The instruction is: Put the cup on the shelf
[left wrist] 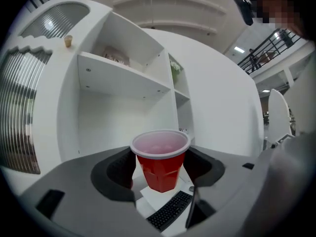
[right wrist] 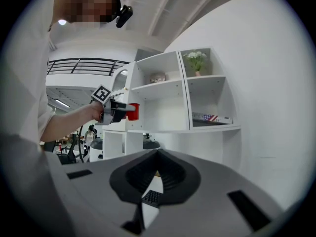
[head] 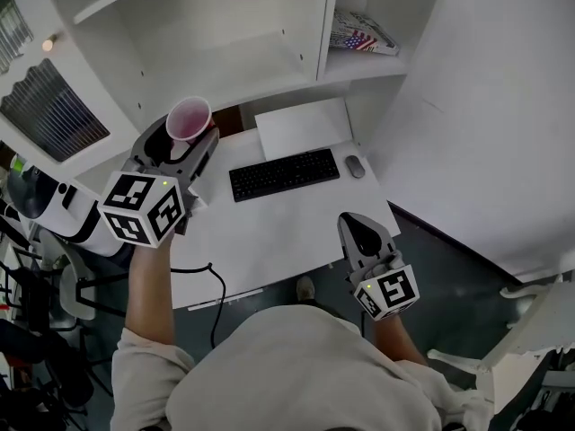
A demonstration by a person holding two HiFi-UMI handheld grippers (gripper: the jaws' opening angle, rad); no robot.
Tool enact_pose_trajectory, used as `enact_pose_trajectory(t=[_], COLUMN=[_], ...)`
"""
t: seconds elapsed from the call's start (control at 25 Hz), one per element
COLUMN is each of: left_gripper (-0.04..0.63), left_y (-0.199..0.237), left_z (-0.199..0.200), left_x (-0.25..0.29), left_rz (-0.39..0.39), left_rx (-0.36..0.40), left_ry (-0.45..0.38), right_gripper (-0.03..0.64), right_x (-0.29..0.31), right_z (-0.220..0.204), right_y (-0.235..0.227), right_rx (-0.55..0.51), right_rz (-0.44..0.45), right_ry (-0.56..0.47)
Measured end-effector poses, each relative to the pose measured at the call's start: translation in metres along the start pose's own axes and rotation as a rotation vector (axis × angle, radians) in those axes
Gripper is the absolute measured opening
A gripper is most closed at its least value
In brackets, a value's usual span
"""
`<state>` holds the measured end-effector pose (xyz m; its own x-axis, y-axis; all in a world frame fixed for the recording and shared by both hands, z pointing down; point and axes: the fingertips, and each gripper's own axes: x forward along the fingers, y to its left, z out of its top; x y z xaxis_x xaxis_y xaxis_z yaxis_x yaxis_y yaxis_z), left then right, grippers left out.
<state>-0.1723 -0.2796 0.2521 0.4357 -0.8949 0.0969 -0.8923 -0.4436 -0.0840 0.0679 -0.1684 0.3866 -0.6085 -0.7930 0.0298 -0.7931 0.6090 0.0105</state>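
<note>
A tall white shelf unit (head: 225,52) fills the top of the head view, its upper compartments cut off by the picture's edge. Below it stands a white desk (head: 287,241). The desk's near edge is hidden behind the person's pale-shirted shoulders (head: 296,366).

The left gripper (head: 184,144) is raised above the desk's back left corner, in front of the shelf unit's lower left opening. Its jaws are clamped on the sides of a red cup (head: 189,119). The cup is upright with a white rim and is clear of any surface. From above, only its rim and pinkish inside show; the jaws cover its base.

The right gripper (head: 361,232) hangs low by the desk's front right edge. Its jaws are pressed together, with nothing between them. Each gripper carries a cube of black-and-white square markers.

A black keyboard (head: 284,174) lies at the middle of the desk; its key legends are too small to read. A blank white sheet (head: 304,127) lies just behind it. A magazine (head: 364,34) with a stars-and-stripes pattern lies in a right-hand compartment, partly hidden by the divider; its print cannot be read. A small grey mouse (head: 356,166) sits just to the right of the keyboard.
</note>
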Motion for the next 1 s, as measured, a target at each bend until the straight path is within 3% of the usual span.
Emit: enact_pose_trajectory(t=[0.48, 1.0], left_gripper=[0.301, 0.301], left_y=[0.044, 0.069], left_z=[0.022, 0.009], left_x=[0.063, 0.126], left_rz=[0.038, 0.073], left_rx=[-0.034, -0.046], left_ry=[0.013, 0.081], right_gripper=[0.005, 0.003], right_x=[0.018, 0.022], right_z=[-0.011, -0.028], right_y=[-0.041, -0.087], right_rx=[0.025, 0.063], right_rz=[-0.022, -0.066], right_ry=[0.011, 0.032])
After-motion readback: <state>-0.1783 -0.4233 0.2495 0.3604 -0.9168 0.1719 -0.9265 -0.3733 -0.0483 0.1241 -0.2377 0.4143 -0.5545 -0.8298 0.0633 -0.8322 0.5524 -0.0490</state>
